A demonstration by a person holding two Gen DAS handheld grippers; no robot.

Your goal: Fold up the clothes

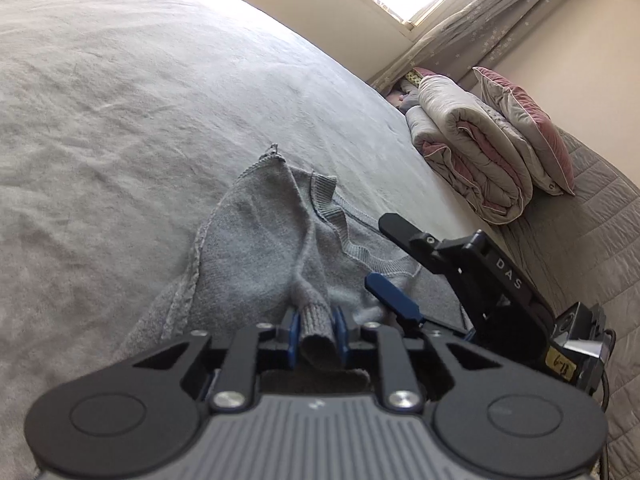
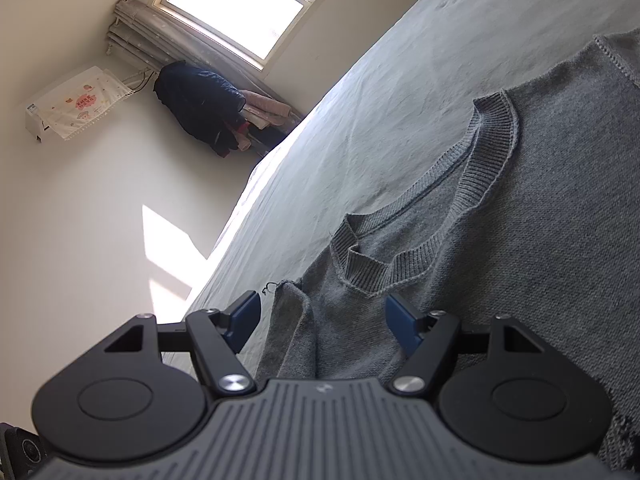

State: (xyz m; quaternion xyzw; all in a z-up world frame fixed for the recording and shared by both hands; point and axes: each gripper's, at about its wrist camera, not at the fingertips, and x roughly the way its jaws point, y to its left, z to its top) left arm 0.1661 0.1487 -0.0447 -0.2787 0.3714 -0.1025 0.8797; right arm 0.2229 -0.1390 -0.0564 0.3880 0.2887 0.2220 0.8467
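The left gripper [image 1: 316, 334] is clamped on a cuff [image 1: 316, 340] of the grey sweater [image 1: 256, 248] lying on the bed [image 1: 120, 100]. The right gripper [image 2: 324, 320] hangs with its jaws apart over the sweater near its collar [image 2: 480, 184].

Left claw [image 1: 317, 330] clamped tight — right claw [image 2: 324, 316] spread wide.

Grey-sheeted bed [image 1: 120, 100], bright window [image 2: 240, 4] at 12 o'clock, cream walls [image 2: 80, 208], folded quilt [image 1: 468, 152] and pillow [image 1: 528, 128] at 2 o'clock, dark jacket [image 2: 200, 104] hanging below the window

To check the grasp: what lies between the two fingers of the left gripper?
In the left wrist view, the left gripper pinches a ribbed cuff of the grey sweater.
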